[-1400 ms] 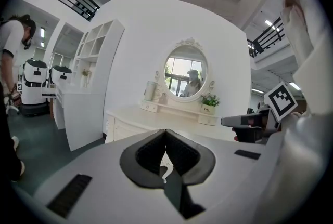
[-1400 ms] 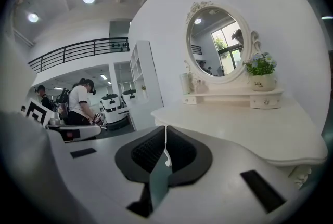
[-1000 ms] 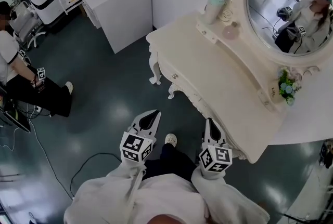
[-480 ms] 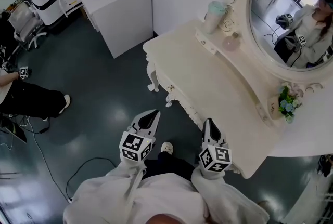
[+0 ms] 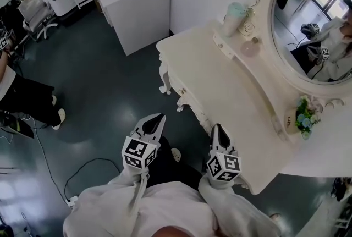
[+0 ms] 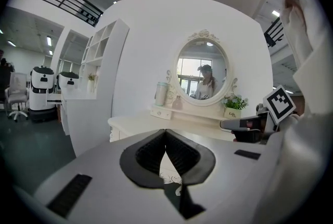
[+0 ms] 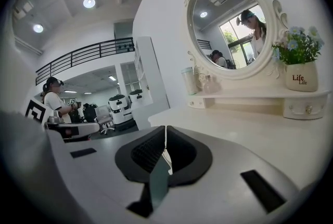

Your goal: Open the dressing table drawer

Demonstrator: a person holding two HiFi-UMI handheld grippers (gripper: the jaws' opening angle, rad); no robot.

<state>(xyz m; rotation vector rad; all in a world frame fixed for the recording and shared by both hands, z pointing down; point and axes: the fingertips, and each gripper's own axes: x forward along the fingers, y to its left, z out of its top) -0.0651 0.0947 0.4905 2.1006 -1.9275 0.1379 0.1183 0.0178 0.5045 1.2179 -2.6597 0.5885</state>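
Note:
The cream dressing table point(image 5: 231, 98) stands to the right, with its carved front and a small drawer knob point(image 5: 182, 91) facing the dark floor. My left gripper point(image 5: 158, 118) is shut and empty. It hangs over the floor, short of the table front. My right gripper point(image 5: 218, 128) is also shut and empty, and its tip is close beside the table's front edge. In the left gripper view the shut gripper point(image 6: 165, 132) points at the dressing table point(image 6: 136, 125). In the right gripper view the gripper point(image 7: 165, 128) points along the tabletop point(image 7: 250, 121).
An oval mirror point(image 5: 316, 21), a pale cup point(image 5: 235, 16), a small bottle point(image 5: 251, 47) and a flower pot point(image 5: 303, 119) sit at the table's back. A white cabinet point(image 5: 129, 2) stands behind. A person point(image 5: 22, 93) is at the left, and a cable point(image 5: 82, 170) lies on the floor.
The head view has swung a little, so the table sits slightly further right. Both grippers stay shut and side by side. The person at the left has shifted towards the frame edge.

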